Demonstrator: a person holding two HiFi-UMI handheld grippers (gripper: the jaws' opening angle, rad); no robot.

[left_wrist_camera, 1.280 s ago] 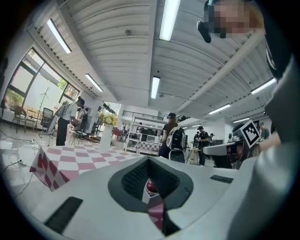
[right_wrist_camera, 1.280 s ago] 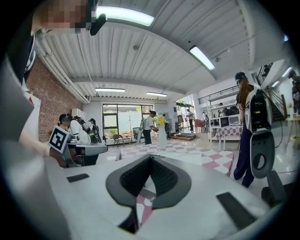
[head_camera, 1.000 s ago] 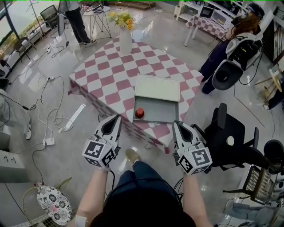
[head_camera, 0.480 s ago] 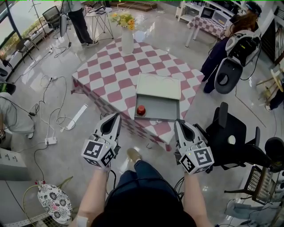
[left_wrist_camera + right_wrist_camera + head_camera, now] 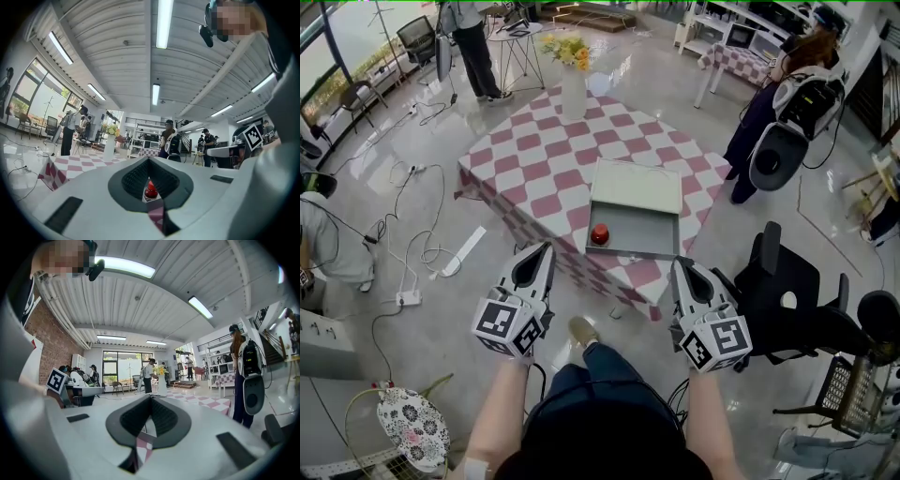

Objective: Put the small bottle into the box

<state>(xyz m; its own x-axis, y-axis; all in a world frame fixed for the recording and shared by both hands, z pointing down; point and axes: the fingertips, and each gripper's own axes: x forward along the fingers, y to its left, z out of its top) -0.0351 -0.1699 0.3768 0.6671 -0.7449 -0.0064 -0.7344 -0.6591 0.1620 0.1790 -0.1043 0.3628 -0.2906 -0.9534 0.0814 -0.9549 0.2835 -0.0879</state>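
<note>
Holding the white left tool (image 5: 548,247) shut and empty, short of the pink-and-white checked table (image 5: 534,169). Found the small red bottle (image 5: 599,234) standing inside the open pale-grey box (image 5: 645,234), at its near left corner, well apart from both tools. Held the white right tool (image 5: 676,263) shut too, gripping nothing.

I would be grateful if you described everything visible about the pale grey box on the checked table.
The pale grey shallow rectangular box sits open near the front edge of the pink-and-white checked tablecloth. Its walls are low and its floor is smooth, and it looks like card or plastic. Its paler cream lid lies flat against the far edge. A small red bottle stands inside by the left wall; the rest of the floor is bare.
</note>
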